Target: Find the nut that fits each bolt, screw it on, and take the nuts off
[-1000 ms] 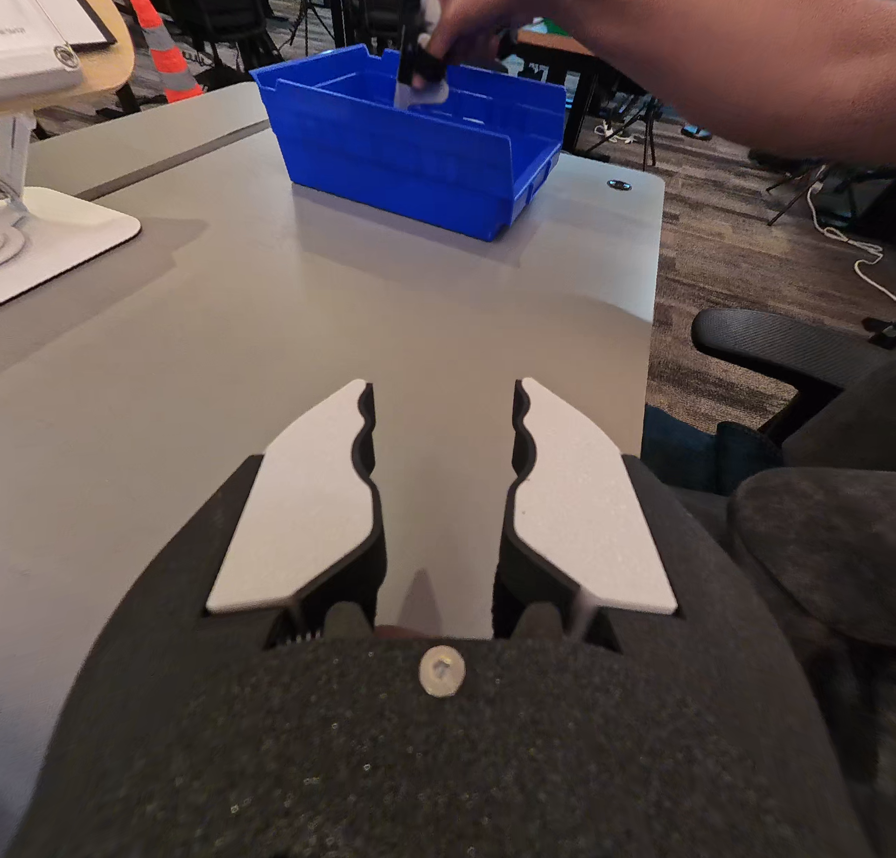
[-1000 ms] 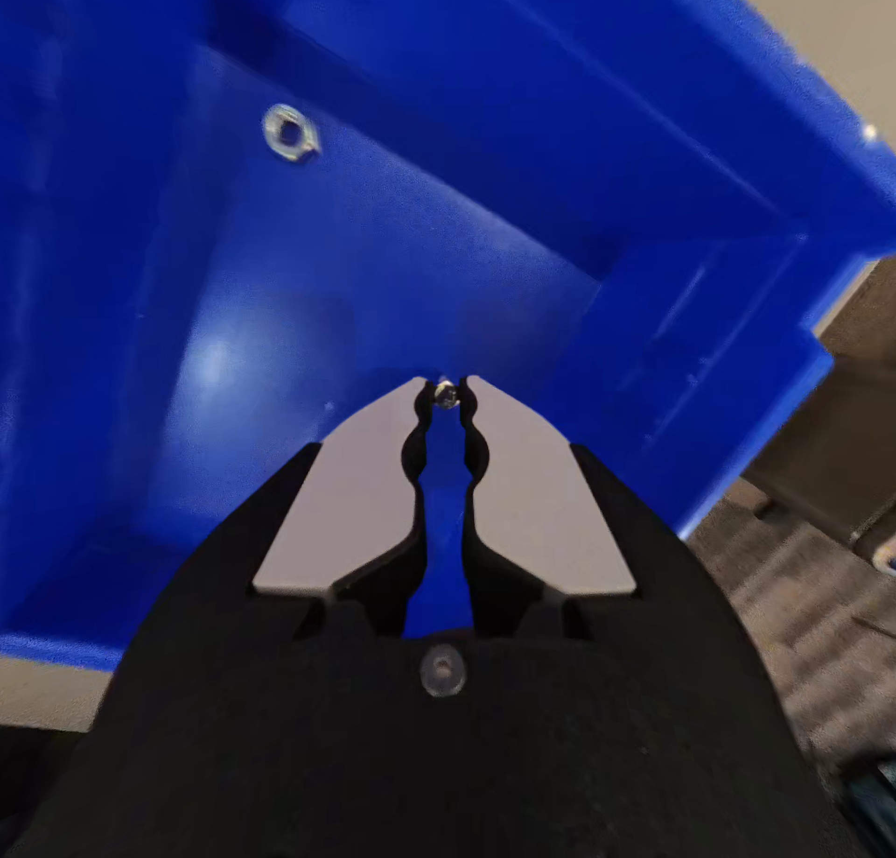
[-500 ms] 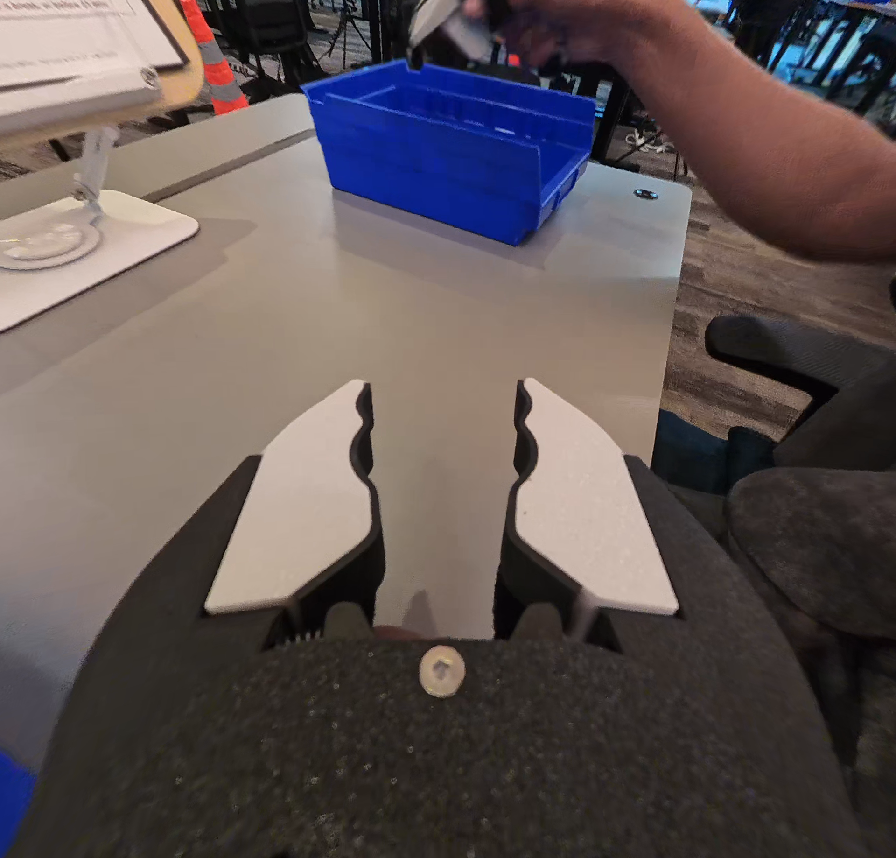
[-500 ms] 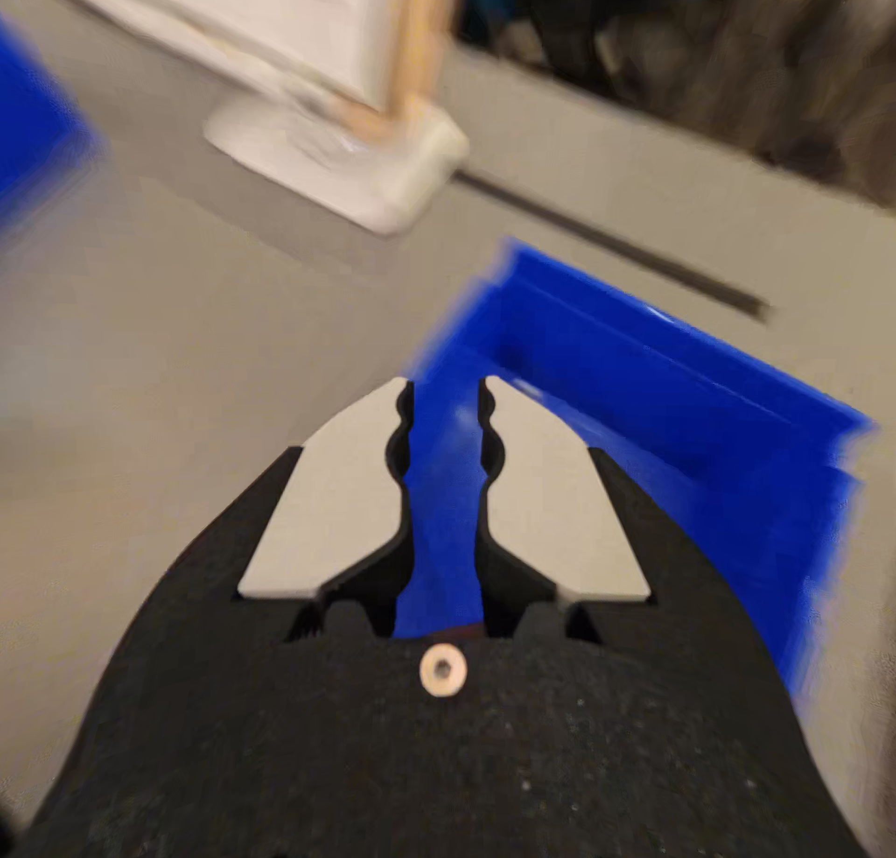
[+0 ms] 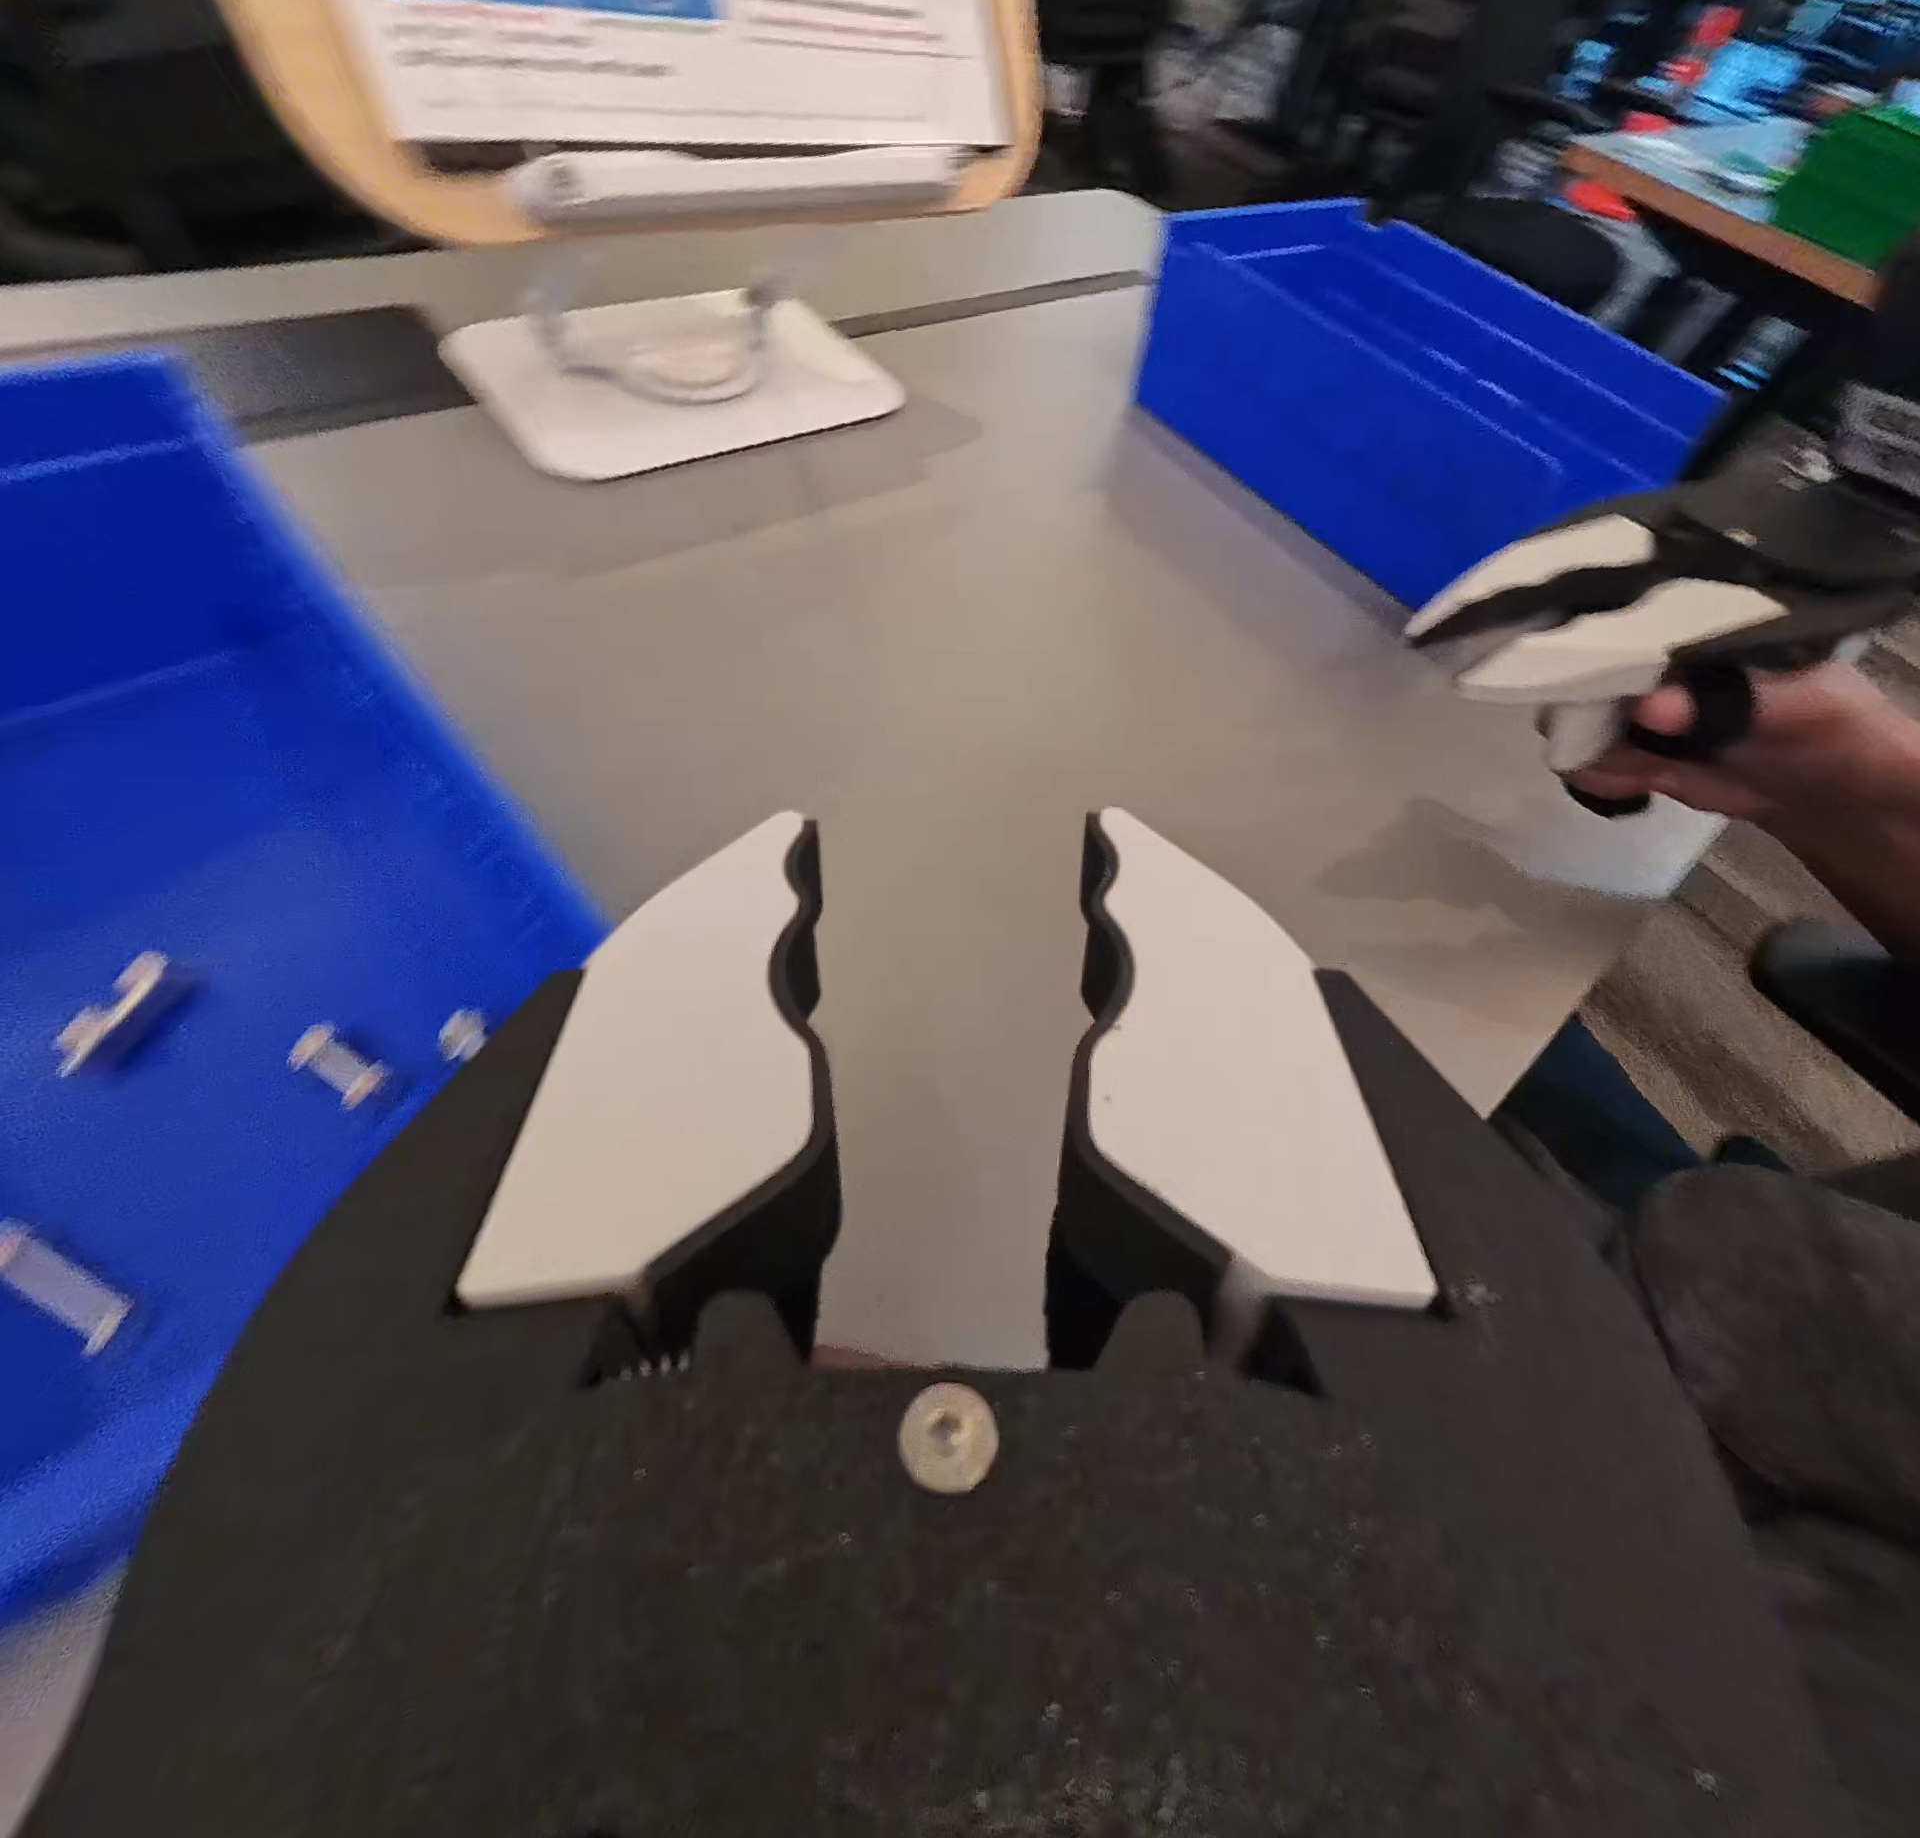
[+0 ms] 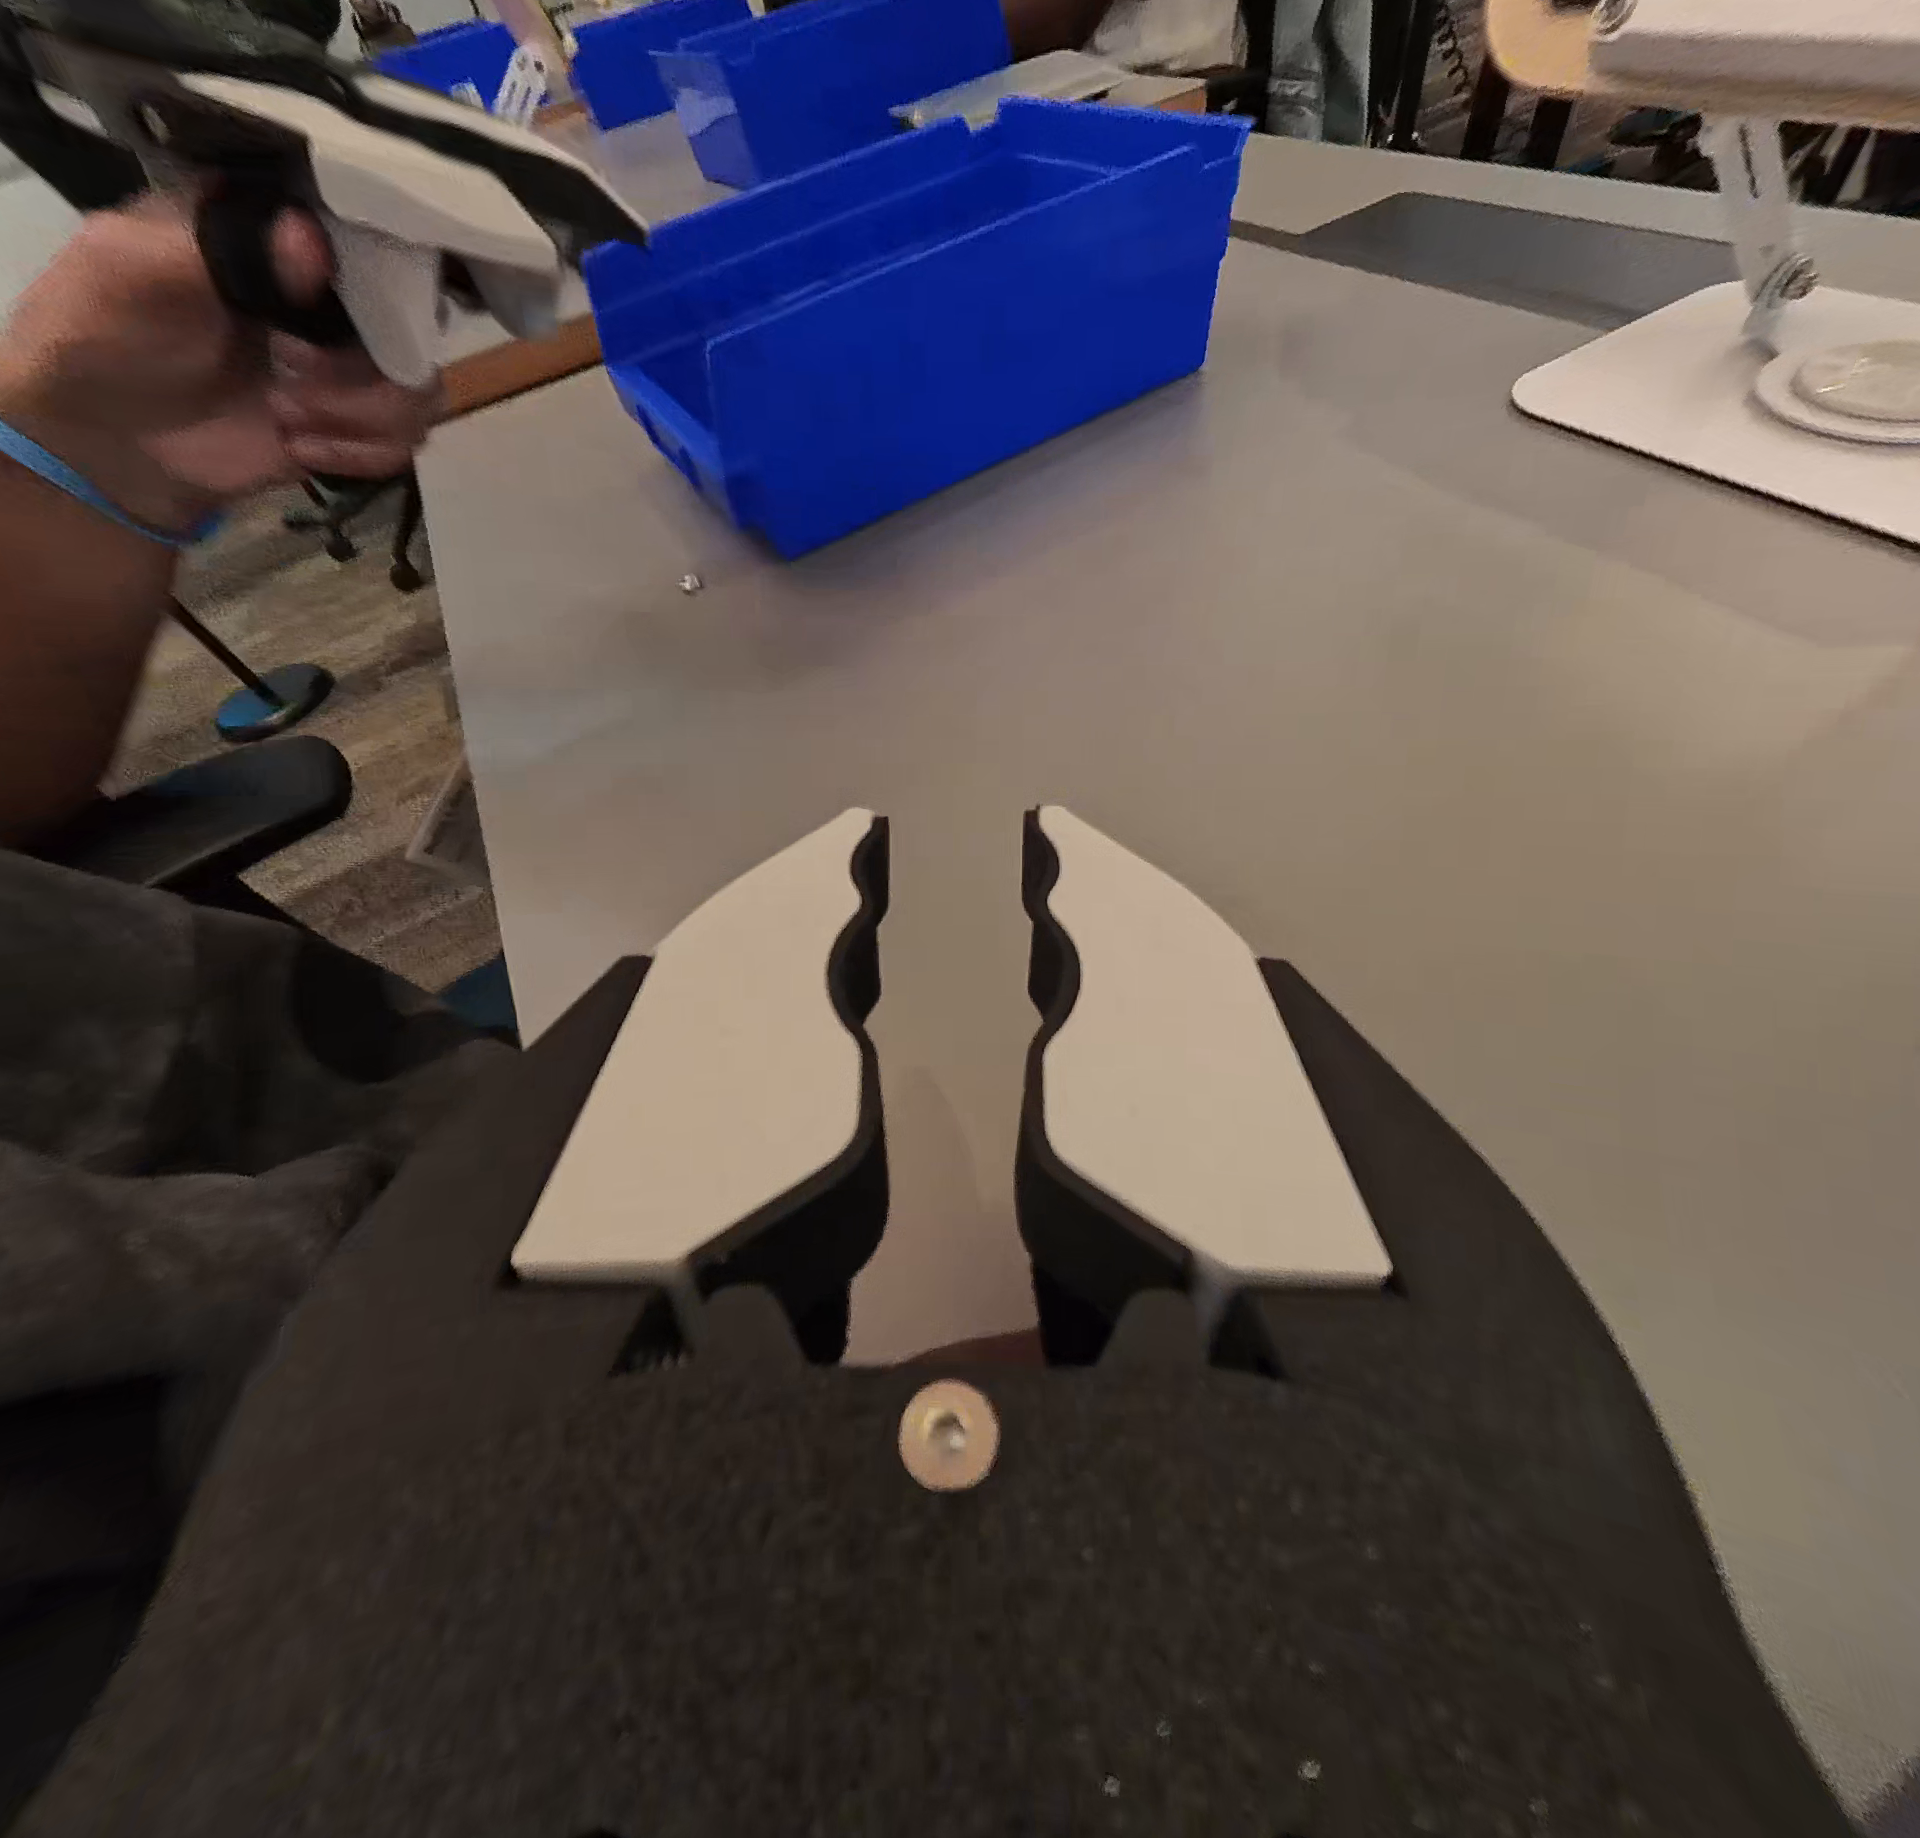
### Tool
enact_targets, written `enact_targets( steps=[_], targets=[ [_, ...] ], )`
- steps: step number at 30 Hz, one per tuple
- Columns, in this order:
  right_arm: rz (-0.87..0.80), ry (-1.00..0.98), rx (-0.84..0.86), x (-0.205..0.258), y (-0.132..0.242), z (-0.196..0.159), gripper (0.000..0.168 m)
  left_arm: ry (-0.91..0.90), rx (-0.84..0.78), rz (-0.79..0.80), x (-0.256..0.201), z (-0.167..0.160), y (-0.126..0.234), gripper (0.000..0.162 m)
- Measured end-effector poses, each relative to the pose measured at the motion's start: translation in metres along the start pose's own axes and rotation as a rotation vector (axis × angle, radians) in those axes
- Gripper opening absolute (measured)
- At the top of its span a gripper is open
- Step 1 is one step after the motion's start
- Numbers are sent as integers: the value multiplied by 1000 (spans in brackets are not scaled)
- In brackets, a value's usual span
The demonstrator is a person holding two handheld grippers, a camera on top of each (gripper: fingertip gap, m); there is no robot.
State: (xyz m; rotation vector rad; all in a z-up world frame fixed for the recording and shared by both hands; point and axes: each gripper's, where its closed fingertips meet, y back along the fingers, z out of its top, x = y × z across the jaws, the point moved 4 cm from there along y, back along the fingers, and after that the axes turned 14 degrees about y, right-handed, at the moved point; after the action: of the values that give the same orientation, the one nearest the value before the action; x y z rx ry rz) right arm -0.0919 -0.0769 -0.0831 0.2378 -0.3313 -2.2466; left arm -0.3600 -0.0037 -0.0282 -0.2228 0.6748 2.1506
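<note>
Bolts (image 5: pixel 332 1064) lie loose in a blue bin (image 5: pixel 239 801) just left of the left gripper (image 5: pixel 948 832), several of them, blurred. Left gripper's fingers stand wide apart, nothing between, grey table (image 5: pixel 935 645) ahead. Right gripper (image 6: pixel 956 822) also apart and empty, over the table. Second bin (image 5: pixel 1403 438) ahead-right of the left gripper. One small metal piece (image 6: pixel 689 583), possibly a nut, on the table ahead-left of the right gripper, near the bin.
</note>
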Motion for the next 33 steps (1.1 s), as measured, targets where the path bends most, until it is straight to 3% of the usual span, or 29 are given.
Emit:
enact_targets(
  steps=[4,8,11,22,23,24,26,30,33],
  targets=[
    [-15,50,35,1,0,-7,23,63,63,279,43,-37,32,38],
    [14,49,39,2,-3,-8,22,-107,258,420,70,-83,20,40],
    [13,67,53,0,-4,-11,21,-171,381,385,79,-98,9,36],
    [37,37,60,-2,-5,-17,19,-249,538,238,100,-105,-7,36],
    [38,37,61,-2,-5,-17,19,-242,543,214,98,-106,-7,29],
    [41,37,61,-2,-5,-17,19,-234,552,191,96,-108,-7,10],
    [47,37,62,-2,-5,-17,19,-234,562,184,94,-109,-6,10],
    [45,40,56,-2,-3,-15,18,-238,555,67,65,-105,-12,10],
    [21,52,53,-5,0,-11,18,-309,498,-55,17,-85,-41,10]
  ],
)
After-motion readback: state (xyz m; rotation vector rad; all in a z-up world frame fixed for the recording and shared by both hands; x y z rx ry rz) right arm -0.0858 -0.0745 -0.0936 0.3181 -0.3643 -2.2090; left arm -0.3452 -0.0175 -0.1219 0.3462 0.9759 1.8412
